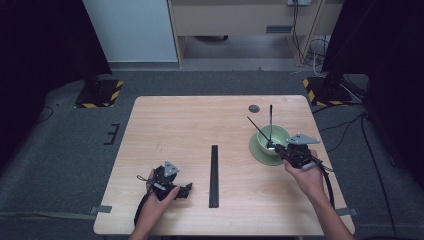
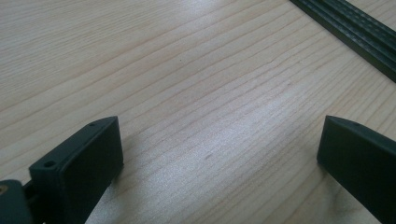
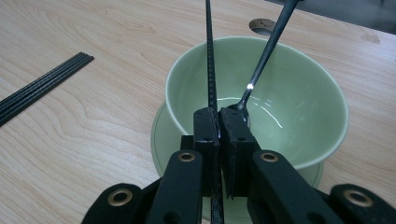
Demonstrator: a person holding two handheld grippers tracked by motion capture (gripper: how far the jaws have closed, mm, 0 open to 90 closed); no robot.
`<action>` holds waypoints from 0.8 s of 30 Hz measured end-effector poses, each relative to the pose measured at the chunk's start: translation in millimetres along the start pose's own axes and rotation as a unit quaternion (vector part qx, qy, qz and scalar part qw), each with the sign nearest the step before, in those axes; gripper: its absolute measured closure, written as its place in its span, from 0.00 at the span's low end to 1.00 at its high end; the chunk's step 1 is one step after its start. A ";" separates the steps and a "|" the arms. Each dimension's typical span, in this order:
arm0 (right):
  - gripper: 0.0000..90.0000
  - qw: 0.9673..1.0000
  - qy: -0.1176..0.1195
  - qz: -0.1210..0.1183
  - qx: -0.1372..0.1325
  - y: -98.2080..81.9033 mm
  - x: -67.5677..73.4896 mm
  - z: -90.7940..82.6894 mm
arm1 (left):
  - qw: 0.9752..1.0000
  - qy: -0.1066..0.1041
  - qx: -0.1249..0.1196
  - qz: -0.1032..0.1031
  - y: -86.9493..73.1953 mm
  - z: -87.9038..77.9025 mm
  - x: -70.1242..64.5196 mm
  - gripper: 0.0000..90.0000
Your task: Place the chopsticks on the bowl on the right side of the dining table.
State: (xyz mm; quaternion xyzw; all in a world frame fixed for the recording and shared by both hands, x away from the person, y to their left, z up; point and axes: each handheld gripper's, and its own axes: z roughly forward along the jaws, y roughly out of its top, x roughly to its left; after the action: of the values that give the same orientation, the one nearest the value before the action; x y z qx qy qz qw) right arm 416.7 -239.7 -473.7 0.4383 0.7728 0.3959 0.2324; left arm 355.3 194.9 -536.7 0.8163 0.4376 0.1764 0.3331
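The right gripper holds a black stick over the green bowl on its saucer.

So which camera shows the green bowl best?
The right gripper view: the green bowl sits close up on its saucer, with a black utensil leaning inside. The high view shows the bowl small at the table's right. The left gripper view looks at bare table.
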 end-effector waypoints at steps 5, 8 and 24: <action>0.95 1.000 0.003 -0.002 0.000 -0.2 0.3 -0.8 | 1.000 0.000 0.000 0.000 0.0 0.0 0.0 0.00; 0.95 1.000 0.003 -0.003 0.000 -0.6 0.7 -1.4 | 1.000 0.000 0.000 0.000 0.0 0.0 0.0 0.00; 0.87 1.000 0.012 0.002 -0.009 0.3 -0.1 -2.9 | 1.000 0.000 0.000 0.000 0.0 0.0 0.0 0.00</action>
State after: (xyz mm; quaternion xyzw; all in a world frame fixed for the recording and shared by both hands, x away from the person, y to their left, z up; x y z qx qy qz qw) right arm 414.8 -240.9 -471.7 0.4329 0.7713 0.4084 0.2258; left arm 355.3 194.9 -536.7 0.8164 0.4376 0.1764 0.3331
